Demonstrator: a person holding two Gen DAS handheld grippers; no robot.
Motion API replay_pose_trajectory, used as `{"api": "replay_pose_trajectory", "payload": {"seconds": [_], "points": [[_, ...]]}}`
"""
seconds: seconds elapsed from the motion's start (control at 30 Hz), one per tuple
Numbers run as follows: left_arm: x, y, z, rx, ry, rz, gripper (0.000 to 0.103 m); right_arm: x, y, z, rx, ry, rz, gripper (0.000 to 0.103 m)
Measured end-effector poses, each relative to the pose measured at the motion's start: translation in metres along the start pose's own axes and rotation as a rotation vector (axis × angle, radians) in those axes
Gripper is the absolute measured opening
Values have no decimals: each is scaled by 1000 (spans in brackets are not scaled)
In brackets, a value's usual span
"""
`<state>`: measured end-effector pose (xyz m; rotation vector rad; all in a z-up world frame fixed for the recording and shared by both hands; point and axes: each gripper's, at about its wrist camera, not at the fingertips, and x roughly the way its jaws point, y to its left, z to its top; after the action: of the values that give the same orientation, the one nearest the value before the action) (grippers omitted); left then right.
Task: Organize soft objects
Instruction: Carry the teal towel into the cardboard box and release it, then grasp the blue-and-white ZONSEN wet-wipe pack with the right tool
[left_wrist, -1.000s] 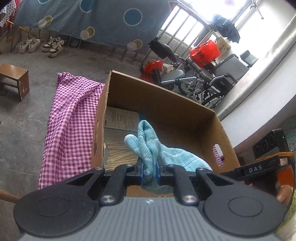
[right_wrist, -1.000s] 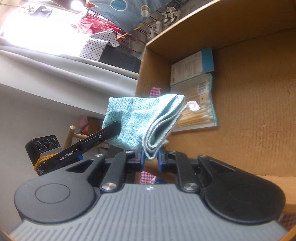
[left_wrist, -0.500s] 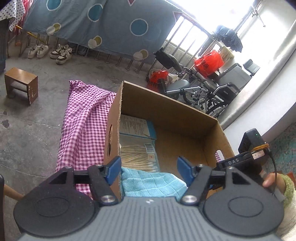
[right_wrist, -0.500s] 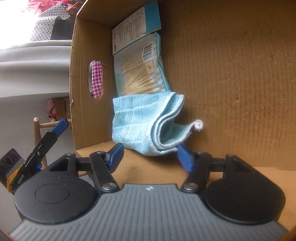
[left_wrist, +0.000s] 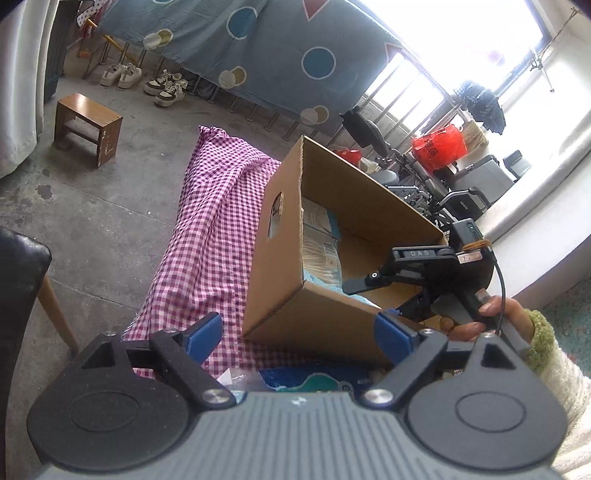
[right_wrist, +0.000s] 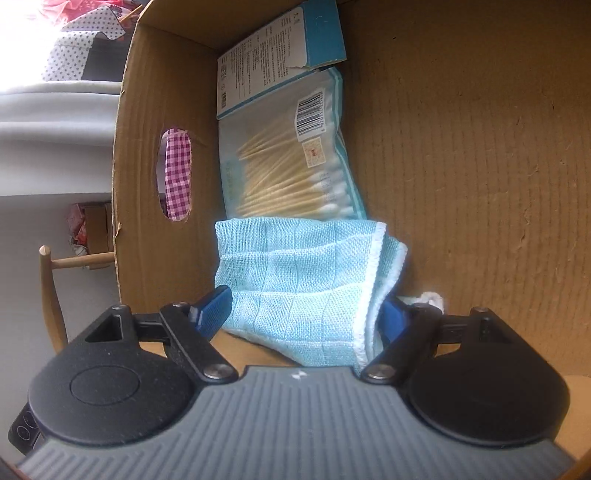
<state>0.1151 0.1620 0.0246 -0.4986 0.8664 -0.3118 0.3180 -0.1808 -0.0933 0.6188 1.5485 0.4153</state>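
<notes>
The folded blue cloth (right_wrist: 306, 284) lay on the floor of the cardboard box (right_wrist: 480, 147), just below a bag of cotton swabs (right_wrist: 288, 155) and a flat blue-and-white packet (right_wrist: 280, 51). So this soft thing looked put away.

The right gripper (right_wrist: 306, 314) was down inside the box. Its jaws had just been opening and stood wide. The cloth sat between the blue pads (right_wrist: 214, 306), but it looked loose, not pinched.

The left gripper (left_wrist: 299, 332) was outside the box, over the pink checked cloth (left_wrist: 207, 236) that the box stood on. Its jaws had also just been opening and were wide, with nothing held between them. A hand (left_wrist: 491, 314) in a fuzzy sleeve held the other tool beside it.

Near the bottom of the left view, something blue and a bit of clear wrap peeked out. It was too hidden to tell if more soft things were waiting. The box had lots of room left.
</notes>
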Motion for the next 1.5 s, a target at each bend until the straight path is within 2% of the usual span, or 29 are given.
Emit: {"api": "replay_pose_trajectory", "payload": {"seconds": [0.13, 0.2, 0.33, 0.43, 0.53, 0.63, 0.73, 0.87, 1.0, 1.1, 1.27, 1.33, 1.4, 1.5], "points": [[-18, 9, -13, -19, -4, -3, 90, -33, 5, -17, -43, -101, -13, 81], [-26, 11, -16, -26, -13, -25, 91, -62, 5, -33, -57, -170, 15, 81], [-33, 14, -19, -50, -15, -83, 92, -121, 7, -86, -131, -257, 139, 81], [-24, 8, -29, -52, 8, -100, 92, -138, 7, -125, -183, -262, 227, 84], [1, -4, -43, -17, 76, -93, 93, -125, 1, -158, -183, -222, 258, 84], [37, -18, -61, 21, 161, -63, 91, -90, -9, -171, -141, -164, 241, 84], [61, -31, -72, 90, 187, -7, 90, -58, -13, -170, -99, -105, 204, 84], [79, -43, -80, 171, 196, 69, 90, -42, -4, -167, -113, -106, 147, 84], [89, -47, -78, 168, 214, 26, 88, -26, 1, -160, -109, -87, 121, 84], [86, -51, -77, 187, 206, 26, 87, -20, 1, -157, -102, -84, 130, 90], [65, -47, -79, 176, 218, -29, 87, -18, 4, -158, -100, -70, 211, 91], [56, -45, -82, 191, 212, -7, 87, -11, 6, -161, -89, -26, 263, 91], [46, -42, -85, 210, 200, 40, 87, -6, 11, -164, -106, 6, 275, 90], [42, -36, -83, 206, 191, 47, 87, -17, 13, -167, -132, -44, 240, 90]]}}
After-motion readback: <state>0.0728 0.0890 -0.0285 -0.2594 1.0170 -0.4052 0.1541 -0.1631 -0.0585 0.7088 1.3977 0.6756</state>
